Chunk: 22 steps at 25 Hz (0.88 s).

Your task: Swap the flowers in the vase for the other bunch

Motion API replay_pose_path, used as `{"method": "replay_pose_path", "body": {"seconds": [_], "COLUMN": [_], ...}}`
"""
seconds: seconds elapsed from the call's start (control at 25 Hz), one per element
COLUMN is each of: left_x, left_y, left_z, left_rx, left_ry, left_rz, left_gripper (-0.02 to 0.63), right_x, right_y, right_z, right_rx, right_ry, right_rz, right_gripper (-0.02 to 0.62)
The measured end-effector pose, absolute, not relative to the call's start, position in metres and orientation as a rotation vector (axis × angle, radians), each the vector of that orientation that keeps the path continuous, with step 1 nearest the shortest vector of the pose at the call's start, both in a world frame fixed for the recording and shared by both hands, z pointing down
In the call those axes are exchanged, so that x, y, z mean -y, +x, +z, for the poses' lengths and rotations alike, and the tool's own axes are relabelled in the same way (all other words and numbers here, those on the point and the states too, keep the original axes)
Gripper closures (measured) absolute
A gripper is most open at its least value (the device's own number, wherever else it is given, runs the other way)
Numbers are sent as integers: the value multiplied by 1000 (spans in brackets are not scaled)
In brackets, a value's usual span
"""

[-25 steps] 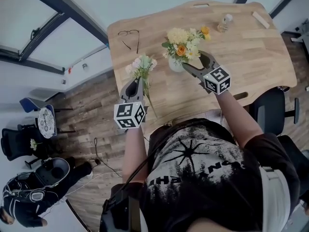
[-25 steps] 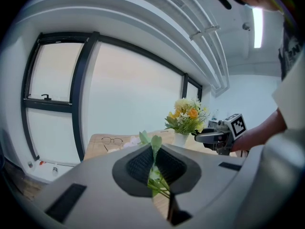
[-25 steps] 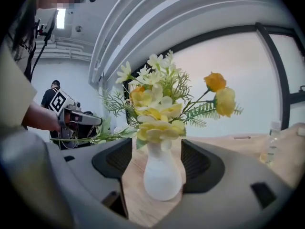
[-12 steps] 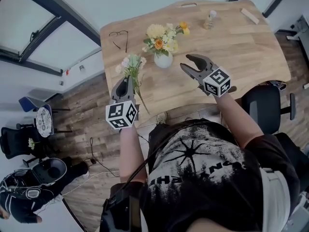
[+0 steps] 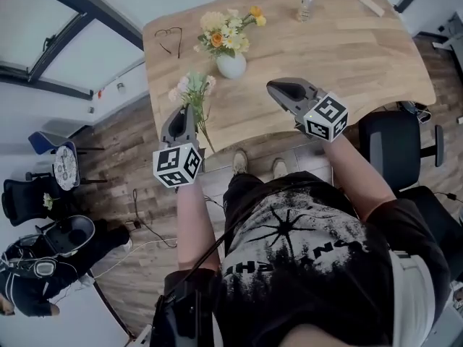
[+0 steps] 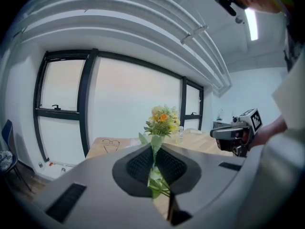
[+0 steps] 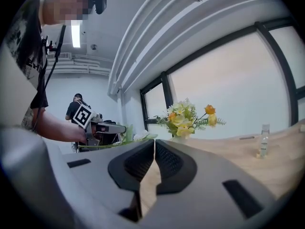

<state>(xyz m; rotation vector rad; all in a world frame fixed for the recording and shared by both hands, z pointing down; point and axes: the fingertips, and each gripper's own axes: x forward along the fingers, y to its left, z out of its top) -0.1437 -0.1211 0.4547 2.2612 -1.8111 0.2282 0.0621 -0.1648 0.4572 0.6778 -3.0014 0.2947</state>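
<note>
Pink bunch (image 5: 191, 92), blooms toward table (image 5: 347, 56), stems back

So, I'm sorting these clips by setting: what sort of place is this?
Probably an office or studio workroom: a large wooden desk with a black office chair beside it, tall black-framed windows along the wall, and a wood-look floor.

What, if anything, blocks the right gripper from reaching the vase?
Probably nothing, so likely yes. Only bare table lies between the right gripper and the vase, and the left gripper holds its pale bunch off to the side. The right jaws are shut and empty, so they must open first.
</note>
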Motion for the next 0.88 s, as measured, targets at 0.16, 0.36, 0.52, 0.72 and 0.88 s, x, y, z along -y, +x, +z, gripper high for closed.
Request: {"method": "replay_pose_path", "body": {"seconds": [0.16, 0.36, 0.52, 0.72, 0.88], "left_x": [111, 101, 94, 86, 75], "left_y": [-142, -150, -163, -183, -197], "left_z": [452, 447, 442, 438, 438], "left_rx": [1805, 1791, 1761, 1716, 1680], "left_ry": [2271, 2301, 2332, 2373, 2401], "left_rz": [228, 219, 222, 214, 208], "left_gripper": [580, 580, 580, 580, 580], "right_x": [155, 143, 130, 116, 101], "right_y": [64, 52, 34, 10, -5], "right_z": [452, 444, 435, 429, 427], "right_rx": [3003, 3002, 3001, 2978, 2963], "right_ry": [690, 724, 751, 797, 843], "right_rz": [276, 243, 210, 178, 162], "right_gripper": [574, 575, 577, 578, 578]}}
